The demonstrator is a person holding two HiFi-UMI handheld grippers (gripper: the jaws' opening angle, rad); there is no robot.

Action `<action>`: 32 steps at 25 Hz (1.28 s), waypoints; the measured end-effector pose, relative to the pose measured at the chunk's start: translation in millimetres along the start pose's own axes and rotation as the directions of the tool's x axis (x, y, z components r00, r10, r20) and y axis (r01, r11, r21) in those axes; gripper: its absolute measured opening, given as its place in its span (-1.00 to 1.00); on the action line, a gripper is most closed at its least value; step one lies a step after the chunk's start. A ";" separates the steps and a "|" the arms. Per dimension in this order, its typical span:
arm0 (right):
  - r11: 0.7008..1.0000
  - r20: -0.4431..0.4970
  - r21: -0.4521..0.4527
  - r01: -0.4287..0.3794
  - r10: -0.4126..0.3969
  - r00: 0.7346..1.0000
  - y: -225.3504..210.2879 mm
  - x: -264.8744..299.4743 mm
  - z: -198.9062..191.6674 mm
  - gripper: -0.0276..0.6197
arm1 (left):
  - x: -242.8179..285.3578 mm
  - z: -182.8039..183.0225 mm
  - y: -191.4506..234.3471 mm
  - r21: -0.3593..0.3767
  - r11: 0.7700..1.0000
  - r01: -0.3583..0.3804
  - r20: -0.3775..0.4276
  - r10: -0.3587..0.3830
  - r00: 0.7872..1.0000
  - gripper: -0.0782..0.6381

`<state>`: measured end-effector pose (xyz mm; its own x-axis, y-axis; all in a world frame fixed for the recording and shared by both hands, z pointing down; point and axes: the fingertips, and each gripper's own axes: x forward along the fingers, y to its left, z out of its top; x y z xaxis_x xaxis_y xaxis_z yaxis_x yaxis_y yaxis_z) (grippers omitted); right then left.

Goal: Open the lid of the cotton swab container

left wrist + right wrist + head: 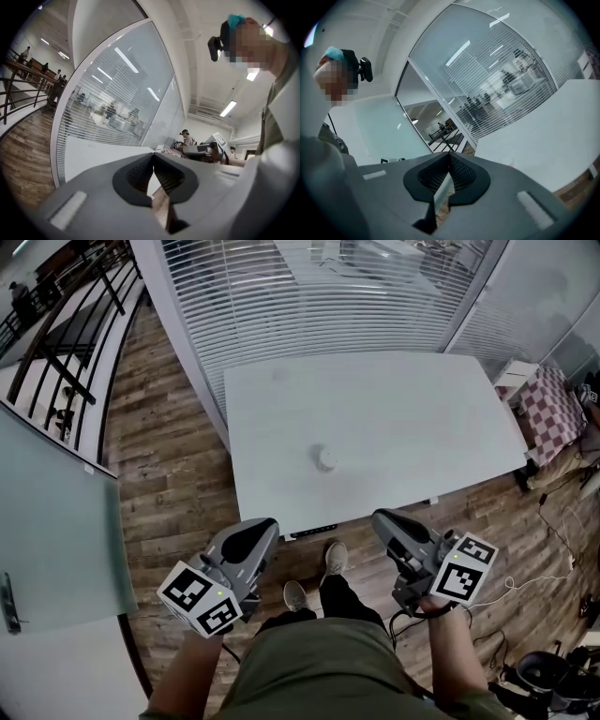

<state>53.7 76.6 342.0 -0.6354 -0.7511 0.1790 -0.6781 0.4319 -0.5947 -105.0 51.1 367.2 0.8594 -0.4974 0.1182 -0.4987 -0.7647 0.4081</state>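
Observation:
A small round white cotton swab container [325, 458] stands near the front middle of the white table [412, 418], its lid on. My left gripper [264, 526] is held below the table's front edge, left of the person's legs, shut and empty. My right gripper [380, 517] hangs at the same height on the right, also shut with nothing in it. In the left gripper view the jaw tips [153, 155] meet; in the right gripper view the jaw tips [450, 155] meet too. Both grippers are well short of the container.
A glass wall with white blinds [319, 296] runs behind the table. A frosted glass door [56, 521] stands at the left over wood flooring [178, 493]. A checkered seat [553, 413] sits at the table's right end, with cables [553, 549] on the floor.

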 end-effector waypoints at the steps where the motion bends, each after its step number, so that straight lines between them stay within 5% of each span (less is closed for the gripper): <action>1: 1.000 0.000 0.001 -0.005 0.005 1.000 -3.2 1.7 2.0 -0.89 | 3.0 -1.6 1.2 -0.001 1.000 -0.004 -0.004 0.004 1.000 -0.76; 19: 0.996 -0.105 0.041 -0.076 0.080 0.991 -115.4 45.9 40.7 -0.89 | 103.5 -28.4 48.5 -0.013 0.990 -0.138 -0.106 0.135 0.985 -0.76; 32: 0.985 -0.213 0.080 -0.152 0.166 0.963 -175.8 75.1 47.7 -0.89 | 157.4 -70.9 101.8 0.048 0.968 -0.245 -0.187 0.249 0.950 -0.74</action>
<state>142.8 -79.6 422.7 -0.8032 -0.5449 0.2409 -0.5419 0.5001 -0.6755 -12.5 -75.9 491.5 0.7132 -0.5869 0.3833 -0.6988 -0.6383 0.3230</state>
